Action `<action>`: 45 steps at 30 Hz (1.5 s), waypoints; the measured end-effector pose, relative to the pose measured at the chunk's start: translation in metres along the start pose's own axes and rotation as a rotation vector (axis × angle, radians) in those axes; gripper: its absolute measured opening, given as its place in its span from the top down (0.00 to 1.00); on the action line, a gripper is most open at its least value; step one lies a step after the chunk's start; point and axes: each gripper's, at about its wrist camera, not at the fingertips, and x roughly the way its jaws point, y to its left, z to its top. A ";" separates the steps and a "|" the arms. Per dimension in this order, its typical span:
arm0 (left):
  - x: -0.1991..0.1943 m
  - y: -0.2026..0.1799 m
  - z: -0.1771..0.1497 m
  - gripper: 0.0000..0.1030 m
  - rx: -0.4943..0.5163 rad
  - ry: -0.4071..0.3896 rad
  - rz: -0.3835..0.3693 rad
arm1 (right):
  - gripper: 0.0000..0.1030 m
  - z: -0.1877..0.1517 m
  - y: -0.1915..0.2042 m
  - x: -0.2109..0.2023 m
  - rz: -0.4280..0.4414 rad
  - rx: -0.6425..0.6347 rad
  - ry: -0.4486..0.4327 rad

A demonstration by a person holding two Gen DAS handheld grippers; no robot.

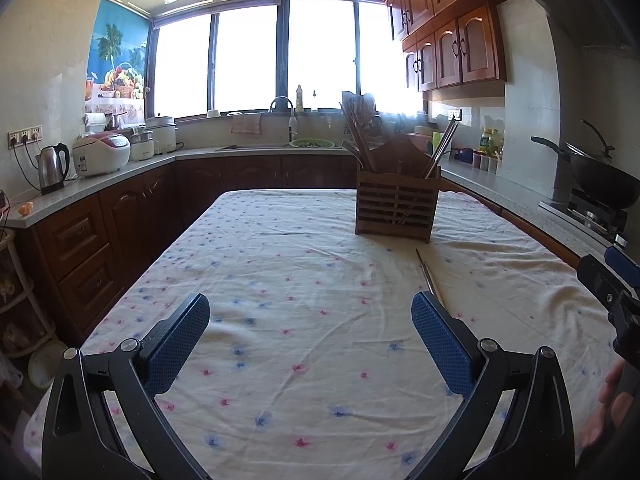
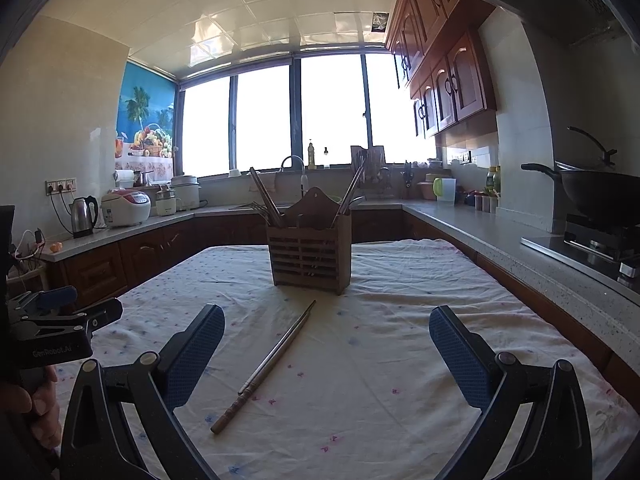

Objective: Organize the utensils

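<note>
Chopsticks [image 2: 267, 366], thin and metal, lie on my flowery cloth worktop [image 2: 400, 360] near the slatted wooden holder [image 2: 310, 258]; both my left gripper [image 1: 310, 316] and right gripper [image 2: 326, 326] are spread wide.

Home kitchen: wooden wall cabinets [image 1: 452, 36] upper right, stone counter [image 1: 100, 178] along the left carrying a kettle [image 1: 52, 168] and rice cooker [image 1: 102, 154], sink tap [image 1: 282, 106] under the centre window [image 1: 280, 52], black wok [image 2: 600, 196] on a gas hob at right, cloth-covered table [image 1: 304, 280] in the middle.

The only readable lettering is "GenRobot.AI", printed in pale letters on the black body of the left gripper [image 2: 56, 322], seen from the right wrist.
</note>
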 end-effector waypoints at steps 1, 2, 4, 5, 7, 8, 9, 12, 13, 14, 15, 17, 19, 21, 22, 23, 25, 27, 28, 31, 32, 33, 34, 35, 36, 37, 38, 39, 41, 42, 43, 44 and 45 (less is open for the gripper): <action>-0.001 -0.001 0.000 0.00 0.003 -0.003 0.002 | 0.00 0.000 0.000 0.000 0.000 0.000 -0.002; -0.002 -0.001 0.001 0.00 0.006 -0.007 0.004 | 0.00 0.000 0.000 -0.001 -0.001 0.000 -0.005; -0.003 -0.003 0.001 0.00 0.013 -0.013 0.004 | 0.00 0.001 -0.001 -0.001 -0.004 0.000 -0.011; -0.004 -0.003 0.001 0.00 0.015 -0.017 0.006 | 0.00 0.002 -0.001 -0.002 -0.006 0.001 -0.014; -0.007 -0.004 0.001 0.00 0.019 -0.026 0.007 | 0.00 0.002 -0.002 -0.003 -0.007 0.003 -0.020; -0.008 -0.005 0.002 0.00 0.021 -0.032 0.008 | 0.00 0.003 -0.003 -0.003 -0.010 0.004 -0.024; -0.010 -0.006 0.002 0.00 0.023 -0.038 0.009 | 0.00 0.003 -0.003 -0.005 -0.011 0.004 -0.028; -0.014 -0.007 0.003 0.00 0.029 -0.054 0.010 | 0.00 0.004 -0.004 -0.007 -0.016 0.005 -0.039; -0.015 -0.008 0.003 0.00 0.030 -0.059 0.010 | 0.00 0.004 -0.004 -0.008 -0.017 0.005 -0.041; -0.016 -0.008 0.003 0.00 0.031 -0.063 0.010 | 0.00 0.004 -0.004 -0.008 -0.019 0.006 -0.043; -0.016 -0.009 0.004 0.00 0.033 -0.066 0.009 | 0.00 0.004 -0.005 -0.009 -0.019 0.006 -0.045; -0.017 -0.009 0.004 0.00 0.035 -0.069 0.010 | 0.00 0.004 -0.006 -0.009 -0.020 0.008 -0.048; -0.018 -0.010 0.004 0.00 0.038 -0.072 0.010 | 0.00 0.004 -0.006 -0.010 -0.020 0.009 -0.050; -0.018 -0.011 0.004 0.00 0.041 -0.074 0.014 | 0.00 0.004 -0.006 -0.010 -0.020 0.009 -0.051; -0.018 -0.011 0.004 0.00 0.041 -0.075 0.013 | 0.00 0.004 -0.006 -0.010 -0.021 0.009 -0.052; -0.018 -0.011 0.004 0.00 0.040 -0.073 0.014 | 0.00 0.004 -0.006 -0.011 -0.020 0.010 -0.052; -0.018 -0.012 0.004 0.00 0.041 -0.067 0.013 | 0.00 0.004 -0.006 -0.011 -0.021 0.010 -0.052; -0.017 -0.012 0.003 0.00 0.044 -0.055 0.007 | 0.00 0.004 -0.006 -0.011 -0.020 0.009 -0.052; -0.017 -0.013 0.003 0.00 0.045 -0.051 0.007 | 0.00 0.004 -0.006 -0.011 -0.020 0.009 -0.052; -0.017 -0.013 0.004 0.00 0.044 -0.050 0.009 | 0.00 0.004 -0.006 -0.011 -0.020 0.010 -0.054; -0.017 -0.012 0.004 0.00 0.042 -0.049 0.009 | 0.00 0.004 -0.006 -0.012 -0.020 0.009 -0.055; -0.017 -0.012 0.004 0.00 0.041 -0.049 0.008 | 0.00 0.005 -0.005 -0.012 -0.019 0.009 -0.056; -0.016 -0.012 0.004 0.00 0.040 -0.048 0.009 | 0.00 0.005 -0.005 -0.013 -0.018 0.010 -0.056; -0.016 -0.012 0.005 0.00 0.039 -0.047 0.009 | 0.00 0.005 -0.005 -0.013 -0.017 0.009 -0.056; -0.015 -0.012 0.004 0.00 0.039 -0.044 0.008 | 0.00 0.005 -0.004 -0.013 -0.018 0.009 -0.056; -0.015 -0.012 0.005 0.00 0.039 -0.042 0.007 | 0.00 0.005 -0.004 -0.013 -0.018 0.008 -0.057; -0.014 -0.012 0.004 0.00 0.039 -0.041 0.007 | 0.00 0.005 -0.004 -0.013 -0.017 0.008 -0.056; -0.014 -0.012 0.004 0.00 0.039 -0.041 0.006 | 0.00 0.005 -0.003 -0.013 -0.016 0.009 -0.055; -0.014 -0.012 0.005 0.00 0.040 -0.040 0.006 | 0.00 0.005 -0.002 -0.013 -0.016 0.009 -0.051; -0.014 -0.012 0.005 0.00 0.039 -0.040 0.006 | 0.00 0.005 -0.002 -0.014 -0.015 0.009 -0.051; -0.014 -0.012 0.005 0.00 0.037 -0.040 0.006 | 0.00 0.006 -0.001 -0.014 -0.014 0.009 -0.051; -0.014 -0.012 0.005 0.00 0.036 -0.040 0.007 | 0.00 0.006 -0.001 -0.013 -0.014 0.009 -0.051; -0.014 -0.012 0.005 0.00 0.035 -0.040 0.008 | 0.00 0.006 -0.001 -0.013 -0.014 0.008 -0.051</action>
